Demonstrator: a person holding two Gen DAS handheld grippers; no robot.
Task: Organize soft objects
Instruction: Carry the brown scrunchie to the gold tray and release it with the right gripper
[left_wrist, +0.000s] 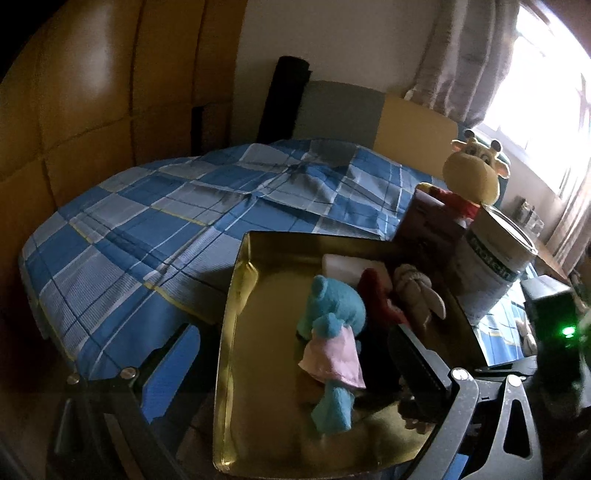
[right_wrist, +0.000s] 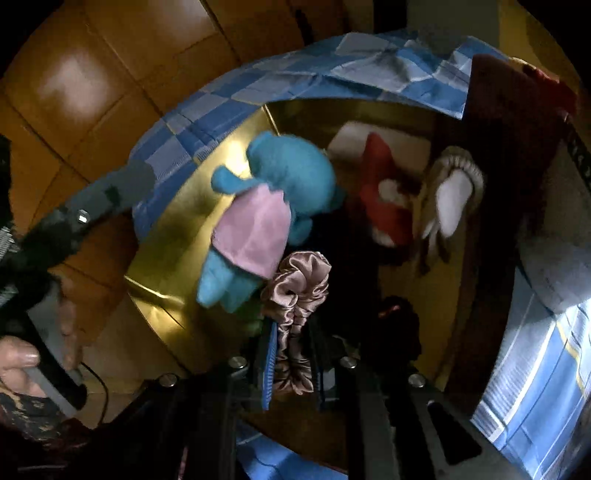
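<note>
My right gripper (right_wrist: 291, 354) has its jaws clamped on the dusty-pink satin scrunchie (right_wrist: 295, 295) above the gold metal tray (right_wrist: 166, 236), so I should lower it into bare space beside the blue plush toy in a pink dress (right_wrist: 266, 206) before releasing, left jaws apart.

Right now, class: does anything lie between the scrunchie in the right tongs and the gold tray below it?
Nothing visible blocks it. The scrunchie hangs pinched in the right tongs above the gold tray. The blue plush toy lies close beside its tip, so it may land against that.
</note>
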